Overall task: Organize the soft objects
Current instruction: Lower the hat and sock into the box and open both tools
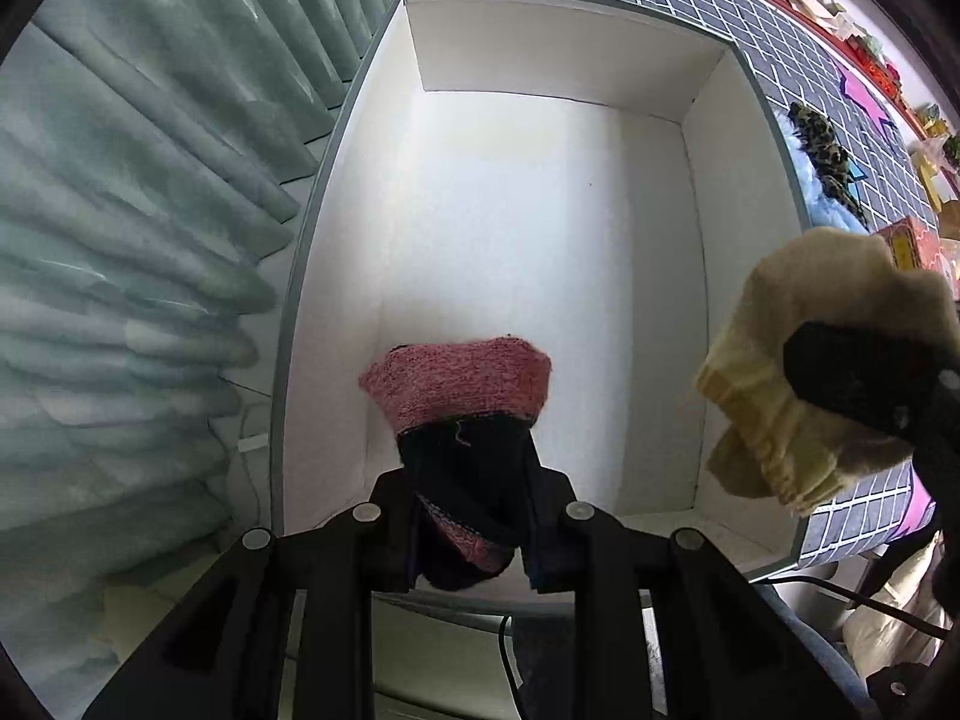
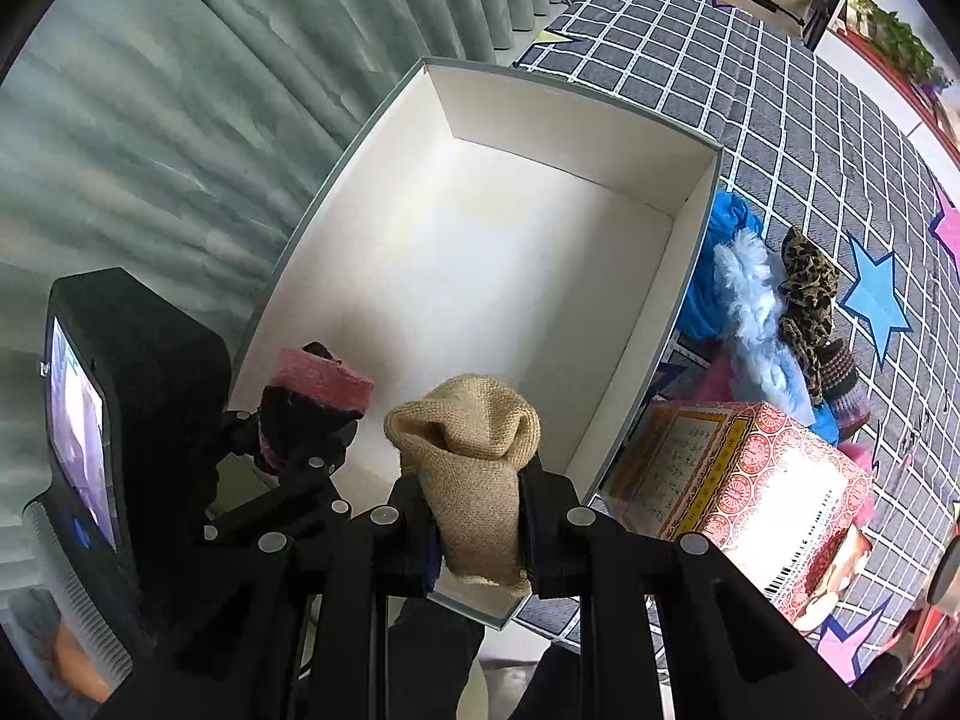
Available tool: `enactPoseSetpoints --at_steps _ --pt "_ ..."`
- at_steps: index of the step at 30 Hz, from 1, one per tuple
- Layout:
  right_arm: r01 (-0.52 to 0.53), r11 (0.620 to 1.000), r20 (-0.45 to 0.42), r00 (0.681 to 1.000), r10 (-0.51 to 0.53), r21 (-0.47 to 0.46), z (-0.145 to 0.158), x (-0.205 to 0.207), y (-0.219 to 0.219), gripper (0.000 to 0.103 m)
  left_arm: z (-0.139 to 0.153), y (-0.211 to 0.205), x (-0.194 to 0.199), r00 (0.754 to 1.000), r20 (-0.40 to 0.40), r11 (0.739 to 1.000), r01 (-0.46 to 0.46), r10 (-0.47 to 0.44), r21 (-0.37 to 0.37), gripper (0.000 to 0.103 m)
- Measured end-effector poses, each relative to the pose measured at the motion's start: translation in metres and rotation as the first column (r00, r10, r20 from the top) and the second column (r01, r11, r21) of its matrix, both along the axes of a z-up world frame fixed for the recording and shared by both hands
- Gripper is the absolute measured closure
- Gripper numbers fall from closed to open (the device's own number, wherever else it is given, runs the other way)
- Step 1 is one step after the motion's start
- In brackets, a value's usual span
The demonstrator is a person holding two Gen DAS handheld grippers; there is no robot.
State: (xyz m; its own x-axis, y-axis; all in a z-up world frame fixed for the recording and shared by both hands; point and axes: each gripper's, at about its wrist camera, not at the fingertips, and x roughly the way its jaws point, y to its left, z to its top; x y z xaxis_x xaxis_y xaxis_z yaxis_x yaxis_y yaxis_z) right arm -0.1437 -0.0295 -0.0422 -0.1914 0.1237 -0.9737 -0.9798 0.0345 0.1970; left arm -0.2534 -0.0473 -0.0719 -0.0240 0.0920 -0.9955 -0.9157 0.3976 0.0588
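Socks in hand: two; pink-and-black sock (image 1: 459, 396) at lower centre of the left wrist view, tan sock (image 2: 474, 468) at lower centre of the right wrist view.
Left gripper (image 1: 471, 516): jaws clenched on the dark body of the pink-and-black sock; pink cuff stands up and flares above the pads, the rest bunched between them.
Right gripper (image 2: 480, 534): jaws clenched on the mid-length of the tan sock; open cuff flops over the top, the toe end hangs below.
Box (image 1: 354, 138): white inside, grey rim, fills the middle of both views; nothing lying in it as far as can be seen. Both socks hang above its near end, not touching the floor of it.
Handling, judged: light, limp knit; no stiffness, nothing fragile. Folds and sags wherever unsupported, compresses readily, coarse weave unlikely to slip. Will land crumpled when let go.
Where to take hold, judged: across a doubled-up middle, as now, so both ends hang short; a pinch at cuff or toe alone would leave a long dangling tail.
Loose pile (image 2: 774, 324): blue fluffy, leopard-print and other soft items, centre right of the right wrist view, just outside the box wall, on a grid-patterned cloth (image 2: 780, 120).
Red patterned carton (image 2: 738, 492): lower right, beside the box.
Curtain (image 1: 150, 210): pale green, left of frame.
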Motion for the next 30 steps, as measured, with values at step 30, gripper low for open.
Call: enactPoseSetpoints --at_steps 30 --pt "0.014 1.0 -0.018 1.0 -0.014 -0.003 -0.0028 0.0037 0.0004 0.081 -0.005 0.005 0.0005 1.0 -0.014 1.0 -0.002 0.002 -0.014 0.072"
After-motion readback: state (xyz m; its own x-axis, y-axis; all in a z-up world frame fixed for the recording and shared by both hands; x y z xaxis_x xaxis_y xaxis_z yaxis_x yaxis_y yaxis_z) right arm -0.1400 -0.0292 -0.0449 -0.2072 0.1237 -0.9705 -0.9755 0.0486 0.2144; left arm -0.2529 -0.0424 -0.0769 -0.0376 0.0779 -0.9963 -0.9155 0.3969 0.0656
